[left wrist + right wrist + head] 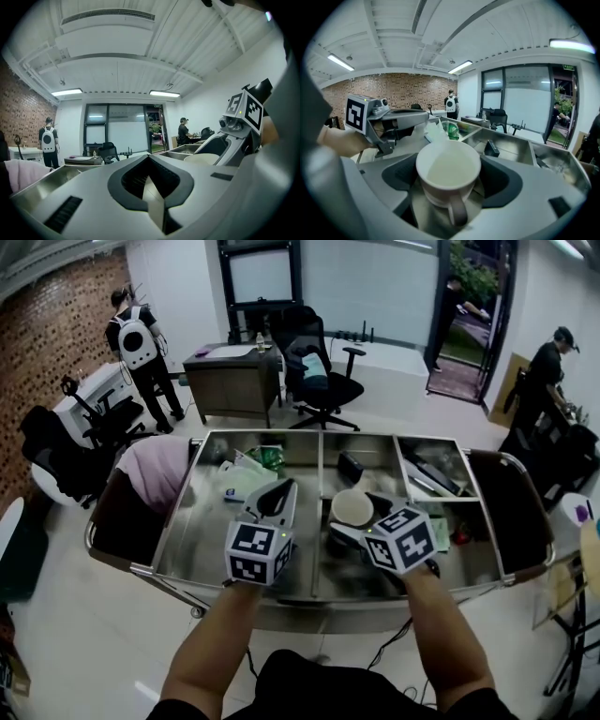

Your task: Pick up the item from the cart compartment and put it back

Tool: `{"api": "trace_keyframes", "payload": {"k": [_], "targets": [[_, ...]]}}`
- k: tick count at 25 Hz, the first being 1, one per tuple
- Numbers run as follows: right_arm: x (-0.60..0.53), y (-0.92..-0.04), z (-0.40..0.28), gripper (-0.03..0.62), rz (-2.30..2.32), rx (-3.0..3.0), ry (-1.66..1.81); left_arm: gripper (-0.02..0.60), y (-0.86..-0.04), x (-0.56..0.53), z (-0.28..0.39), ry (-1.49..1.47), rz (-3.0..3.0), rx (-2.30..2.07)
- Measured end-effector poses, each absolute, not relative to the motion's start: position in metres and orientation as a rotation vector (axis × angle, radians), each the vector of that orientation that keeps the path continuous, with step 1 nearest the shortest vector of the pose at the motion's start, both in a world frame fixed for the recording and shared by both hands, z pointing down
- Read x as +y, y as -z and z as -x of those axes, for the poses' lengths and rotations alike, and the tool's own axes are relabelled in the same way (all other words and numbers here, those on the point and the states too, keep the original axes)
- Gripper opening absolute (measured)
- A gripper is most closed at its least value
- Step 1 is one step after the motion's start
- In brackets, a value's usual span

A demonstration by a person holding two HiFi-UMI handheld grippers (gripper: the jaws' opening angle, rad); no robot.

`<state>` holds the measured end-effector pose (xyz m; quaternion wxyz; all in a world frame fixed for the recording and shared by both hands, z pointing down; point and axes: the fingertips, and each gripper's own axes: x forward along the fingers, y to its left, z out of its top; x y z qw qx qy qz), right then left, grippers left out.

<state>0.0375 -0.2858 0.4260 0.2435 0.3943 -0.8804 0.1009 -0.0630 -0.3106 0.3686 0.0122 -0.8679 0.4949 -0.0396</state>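
A white mug is held over the middle compartment of the steel cart. My right gripper is shut on it. In the right gripper view the mug sits upright between the jaws, handle toward the camera, and looks empty. My left gripper hovers over the left compartment, beside the mug. Its jaws are shut with nothing between them. The right gripper and the mug's rim show at the right of the left gripper view.
A pink cloth hangs on the cart's left end. A green packet and a black item lie at the back of the compartments, and utensils in the right one. A desk, office chairs and people stand beyond.
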Motion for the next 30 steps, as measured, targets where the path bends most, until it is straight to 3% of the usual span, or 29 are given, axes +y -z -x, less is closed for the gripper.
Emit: {"api": "trace_keyframes", "payload": {"k": [10, 12, 16, 23, 25, 26, 27, 30], "targets": [[-0.292, -0.439, -0.035, 0.437, -1.112, -2.367, -0.252, 0.000, -0.380, -0.312, 0.062, 0.152, 2.735, 1.525], [-0.292, -0.433, -0.035, 0.474, -1.124, -2.383, -0.229, 0.000, -0.380, -0.311, 0.061, 0.158, 2.734, 1.523], [-0.293, -0.423, -0.038, 0.474, -1.155, -2.414, -0.226, 0.000, -0.382, -0.312, 0.062, 0.161, 2.727, 1.522], [-0.289, -0.417, -0.047, 0.414, -1.176, -2.445, -0.252, 0.000, -0.384, -0.312, 0.062, 0.172, 2.725, 1.527], [-0.288, -0.410, -0.052, 0.355, -1.220, -2.470, -0.244, 0.000, -0.384, -0.311, 0.063, 0.173, 2.724, 1.532], [-0.287, -0.404, -0.056, 0.238, -1.259, -2.498, -0.241, 0.000, -0.383, -0.311, 0.063, 0.171, 2.721, 1.535], [-0.287, -0.397, -0.061, 0.014, -1.298, -2.536, -0.249, 0.000, -0.381, -0.310, 0.063, 0.164, 2.715, 1.538], [-0.283, -0.386, -0.069, 0.014, -1.345, -2.613, -0.282, 0.000, -0.370, -0.304, 0.063, 0.144, 2.677, 1.536]]}}
